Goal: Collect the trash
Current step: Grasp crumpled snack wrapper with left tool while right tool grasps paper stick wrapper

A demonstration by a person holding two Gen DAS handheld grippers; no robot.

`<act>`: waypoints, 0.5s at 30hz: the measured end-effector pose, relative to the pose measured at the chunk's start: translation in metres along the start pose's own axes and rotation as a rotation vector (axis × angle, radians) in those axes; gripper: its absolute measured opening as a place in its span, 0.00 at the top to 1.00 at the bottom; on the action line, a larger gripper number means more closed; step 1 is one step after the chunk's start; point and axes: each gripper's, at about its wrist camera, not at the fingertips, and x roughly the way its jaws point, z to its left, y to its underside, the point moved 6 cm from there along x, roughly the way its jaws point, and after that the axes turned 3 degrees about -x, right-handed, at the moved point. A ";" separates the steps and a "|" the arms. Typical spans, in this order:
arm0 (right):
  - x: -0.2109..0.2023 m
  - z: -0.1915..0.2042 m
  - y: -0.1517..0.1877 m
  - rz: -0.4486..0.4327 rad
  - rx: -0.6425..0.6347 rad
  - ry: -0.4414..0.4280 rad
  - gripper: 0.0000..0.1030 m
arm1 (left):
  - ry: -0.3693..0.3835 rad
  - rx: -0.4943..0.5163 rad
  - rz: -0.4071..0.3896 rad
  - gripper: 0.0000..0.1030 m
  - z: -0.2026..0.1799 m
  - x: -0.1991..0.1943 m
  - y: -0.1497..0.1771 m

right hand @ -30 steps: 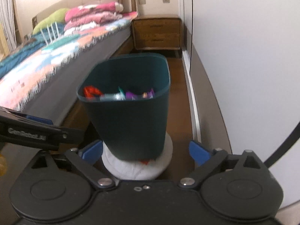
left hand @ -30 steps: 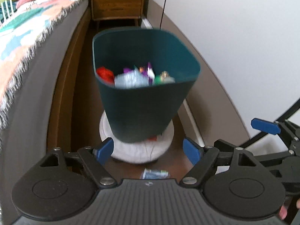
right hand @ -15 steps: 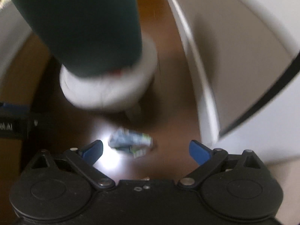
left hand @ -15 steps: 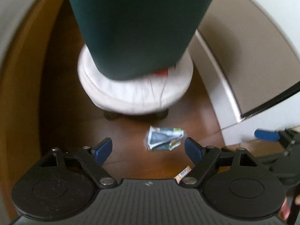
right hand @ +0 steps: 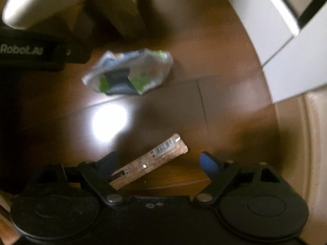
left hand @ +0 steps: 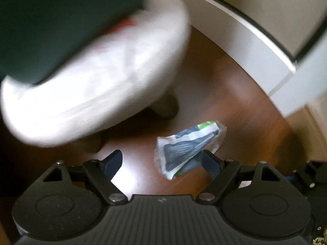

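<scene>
A crumpled white, blue and green wrapper (left hand: 188,147) lies on the brown wood floor. My left gripper (left hand: 162,162) hangs low over it, open, with the wrapper's lower part beside the right fingertip. In the right wrist view that wrapper (right hand: 130,73) lies farther ahead. A brown stick wrapper (right hand: 151,161) lies flat between the fingers of my right gripper (right hand: 158,161), one end by the left finger. Those jaws are closing and the pads do not press on it. The dark green bin (left hand: 61,20) stands on a white round stool (left hand: 92,81), at the top left.
A white cabinet front with a dark gap (left hand: 265,40) curves along the right side of the floor. The stool's short legs (left hand: 167,106) stand just beyond the crumpled wrapper. The left gripper's black body (right hand: 30,51) shows at the left of the right wrist view.
Both grippers have dropped from the bin's rim level down to the floor and tilted downward. The bin has slid out of the top of both views. The right jaws have narrowed.
</scene>
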 end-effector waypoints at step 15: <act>0.033 0.007 0.015 0.041 0.194 0.136 0.42 | 0.041 0.158 0.091 0.43 -0.027 0.069 -0.001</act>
